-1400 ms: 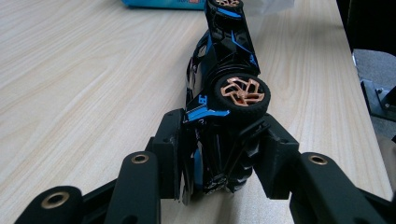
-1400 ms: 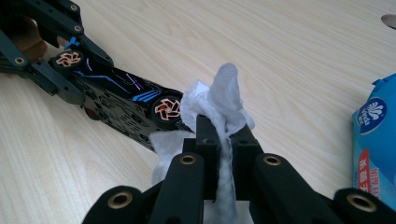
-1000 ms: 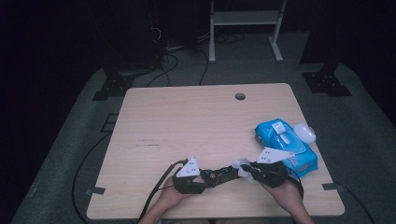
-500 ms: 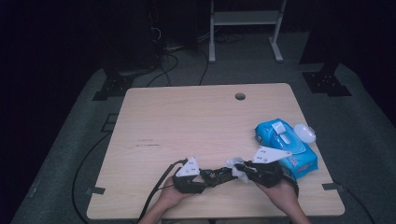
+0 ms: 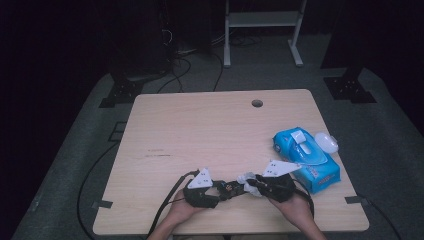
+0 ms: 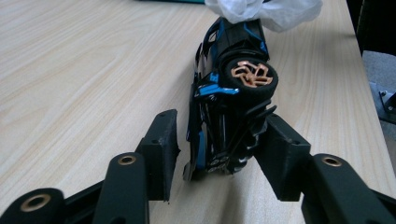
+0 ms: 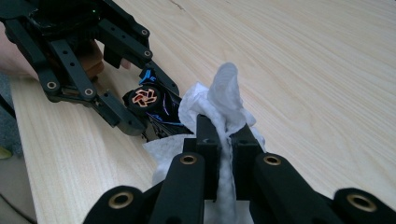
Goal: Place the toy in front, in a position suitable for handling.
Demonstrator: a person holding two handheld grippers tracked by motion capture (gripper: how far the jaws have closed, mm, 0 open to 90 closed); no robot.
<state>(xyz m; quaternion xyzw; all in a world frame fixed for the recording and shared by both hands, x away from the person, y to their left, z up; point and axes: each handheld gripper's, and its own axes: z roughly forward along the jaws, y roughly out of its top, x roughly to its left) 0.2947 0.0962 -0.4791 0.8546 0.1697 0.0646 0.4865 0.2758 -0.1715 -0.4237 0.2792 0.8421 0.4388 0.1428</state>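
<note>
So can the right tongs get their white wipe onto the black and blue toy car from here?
Probably yes. The right tongs, shut on the white wipe, sit right beside the black and blue toy car. The left tongs flank only its other end, their jaws just loosened, leaving the near end free.

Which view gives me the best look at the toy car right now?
The left gripper view: the toy car is close up on its side, a copper-spoked wheel facing the camera, between that hand-held gripper's jaws. The right gripper view shows it farther off, partly behind the white wipe. In the high view it is a small dark shape between the hands.
</note>
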